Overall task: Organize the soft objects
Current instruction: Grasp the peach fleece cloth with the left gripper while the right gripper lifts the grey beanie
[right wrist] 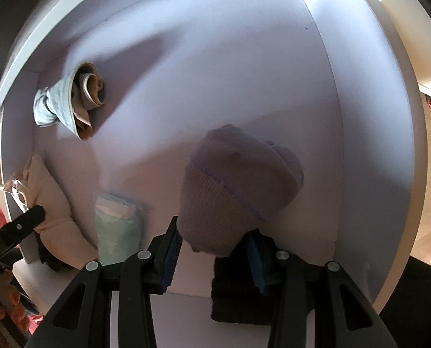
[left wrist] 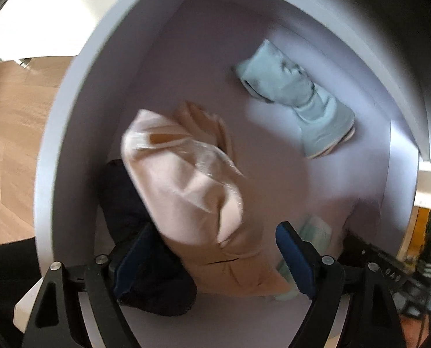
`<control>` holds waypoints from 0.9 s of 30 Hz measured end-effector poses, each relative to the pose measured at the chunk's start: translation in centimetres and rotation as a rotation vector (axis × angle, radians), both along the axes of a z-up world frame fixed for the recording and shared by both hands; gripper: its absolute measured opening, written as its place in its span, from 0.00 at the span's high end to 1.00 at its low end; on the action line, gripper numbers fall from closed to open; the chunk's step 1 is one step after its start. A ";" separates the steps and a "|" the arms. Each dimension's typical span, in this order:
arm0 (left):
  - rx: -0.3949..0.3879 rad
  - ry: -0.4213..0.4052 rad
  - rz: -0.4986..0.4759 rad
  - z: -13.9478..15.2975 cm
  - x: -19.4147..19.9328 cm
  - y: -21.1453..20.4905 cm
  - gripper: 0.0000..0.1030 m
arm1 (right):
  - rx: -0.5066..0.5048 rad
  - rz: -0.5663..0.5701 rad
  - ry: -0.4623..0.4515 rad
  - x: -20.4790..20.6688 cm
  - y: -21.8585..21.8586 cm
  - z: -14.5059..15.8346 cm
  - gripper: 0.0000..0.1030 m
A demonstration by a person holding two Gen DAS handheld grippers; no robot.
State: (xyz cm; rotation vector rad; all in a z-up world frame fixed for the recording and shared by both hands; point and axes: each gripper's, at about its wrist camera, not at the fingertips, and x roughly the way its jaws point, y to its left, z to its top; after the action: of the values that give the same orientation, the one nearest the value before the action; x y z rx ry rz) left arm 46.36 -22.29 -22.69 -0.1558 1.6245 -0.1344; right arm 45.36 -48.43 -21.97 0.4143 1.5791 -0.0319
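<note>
We can read no brand or label; the white marks on the black tool at the left edge of the right wrist view are too small to read.

Our left gripper (left wrist: pixel 214 256) stands wide, pointing down into the white drawer (left wrist: pixel 70 133). Between its blue pads (left wrist: pixel 295 258) lies a pink-beige bundle (left wrist: pixel 186 185); the view is blurred, so we can't tell if the pads touch it. A dark blue cloth (left wrist: pixel 128 203) lies under it on the left, a pale green pack (left wrist: pixel 317 232) just beside the right pad.

Our right gripper (right wrist: pixel 215 256) is narrow and clamps a lilac ribbed sock roll (right wrist: pixel 232 185), above a black cloth (right wrist: pixel 238 295).

Farther, a light blue roll (left wrist: pixel 296 98) lies near the back wall. The drawer floor btw. it and the near things is bare, w/ the walls close on both sides.
</note>
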 end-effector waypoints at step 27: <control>-0.017 0.047 -0.074 -2.2 -0.2 -2.7 0.28 | 0.018 -0.038 -0.067 0.4 -2.5 3.1 0.37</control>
State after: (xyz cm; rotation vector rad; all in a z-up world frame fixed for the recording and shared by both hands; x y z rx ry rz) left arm 46.13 -25.00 -24.87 -0.1127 1.6774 -0.2028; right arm 45.74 -50.97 -18.91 0.4552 1.5069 -0.0324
